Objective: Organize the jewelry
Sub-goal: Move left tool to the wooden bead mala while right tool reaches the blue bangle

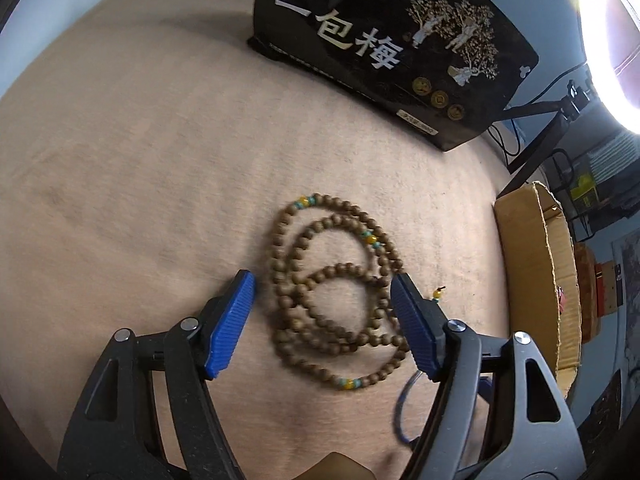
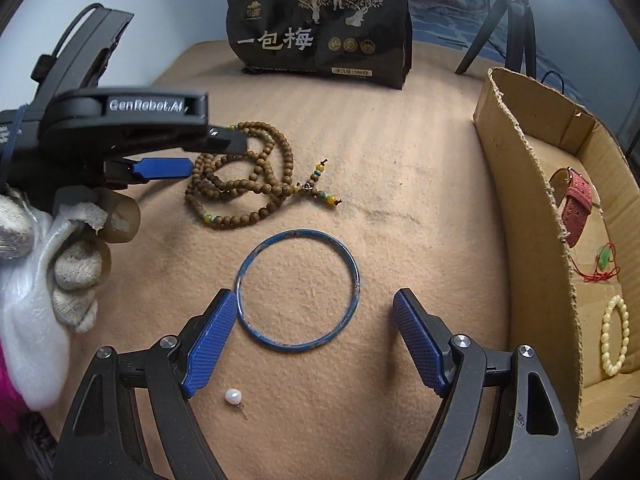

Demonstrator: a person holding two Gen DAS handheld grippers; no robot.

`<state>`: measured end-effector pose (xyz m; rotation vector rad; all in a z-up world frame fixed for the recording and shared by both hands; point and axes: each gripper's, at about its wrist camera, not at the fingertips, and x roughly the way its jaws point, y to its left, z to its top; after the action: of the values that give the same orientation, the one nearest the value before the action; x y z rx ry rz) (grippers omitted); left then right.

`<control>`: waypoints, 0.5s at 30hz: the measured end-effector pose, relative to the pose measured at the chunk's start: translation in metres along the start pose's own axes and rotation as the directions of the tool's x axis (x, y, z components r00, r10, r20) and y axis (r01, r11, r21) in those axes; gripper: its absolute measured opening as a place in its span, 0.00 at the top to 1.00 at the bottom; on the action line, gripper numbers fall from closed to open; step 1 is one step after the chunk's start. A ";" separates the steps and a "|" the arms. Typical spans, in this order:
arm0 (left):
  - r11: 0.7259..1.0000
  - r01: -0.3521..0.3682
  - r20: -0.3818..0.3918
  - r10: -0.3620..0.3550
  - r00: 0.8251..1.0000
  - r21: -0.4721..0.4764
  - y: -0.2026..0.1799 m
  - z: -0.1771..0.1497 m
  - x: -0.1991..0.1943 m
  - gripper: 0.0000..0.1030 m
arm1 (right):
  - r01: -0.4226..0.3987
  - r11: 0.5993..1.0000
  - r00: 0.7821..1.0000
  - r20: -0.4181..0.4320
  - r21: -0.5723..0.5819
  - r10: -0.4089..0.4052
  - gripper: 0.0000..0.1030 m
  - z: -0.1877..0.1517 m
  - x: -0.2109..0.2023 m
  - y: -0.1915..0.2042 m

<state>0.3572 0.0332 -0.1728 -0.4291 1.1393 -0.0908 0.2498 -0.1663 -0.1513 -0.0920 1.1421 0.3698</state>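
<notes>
A long string of brown wooden beads (image 1: 332, 280) with yellow and teal accent beads lies coiled on the tan cloth; it also shows in the right wrist view (image 2: 248, 176). My left gripper (image 1: 322, 292) is open, its blue pads either side of the coil just above it; it shows from the side in the right wrist view (image 2: 192, 156). My right gripper (image 2: 314, 312) is open over a blue bangle (image 2: 298, 290), the left pad touching its rim. A pearl earring (image 2: 233, 396) lies near the right gripper's left finger.
A cardboard box (image 2: 520, 200) at the right holds a red-strapped watch (image 2: 576, 204), a green pendant on red cord (image 2: 604, 258) and a cream bead bracelet (image 2: 614, 338). A black snack bag (image 2: 320, 24) stands at the back. A tripod (image 2: 516, 20) stands far right.
</notes>
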 end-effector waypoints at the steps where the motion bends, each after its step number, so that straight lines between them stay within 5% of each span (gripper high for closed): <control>1: 1.000 -0.010 0.005 0.010 1.000 0.008 -0.004 -0.001 0.001 0.30 | -0.001 1.000 1.000 -0.001 0.001 0.001 0.22 0.000 0.001 0.000; 6: 0.999 -0.028 0.010 0.028 1.000 0.023 -0.021 -0.001 0.008 0.29 | -0.015 1.000 1.000 0.003 0.000 0.015 0.22 -0.001 0.002 -0.001; 15: 0.977 -0.164 0.055 0.158 0.986 0.138 -0.056 -0.007 0.029 0.29 | -0.018 1.000 1.000 0.000 -0.007 0.018 0.22 0.002 0.004 -0.001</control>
<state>0.3715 -0.0279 -0.1794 -0.2102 1.1129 -0.0206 0.2533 -0.1658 -0.1545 -0.0879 1.1426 0.3895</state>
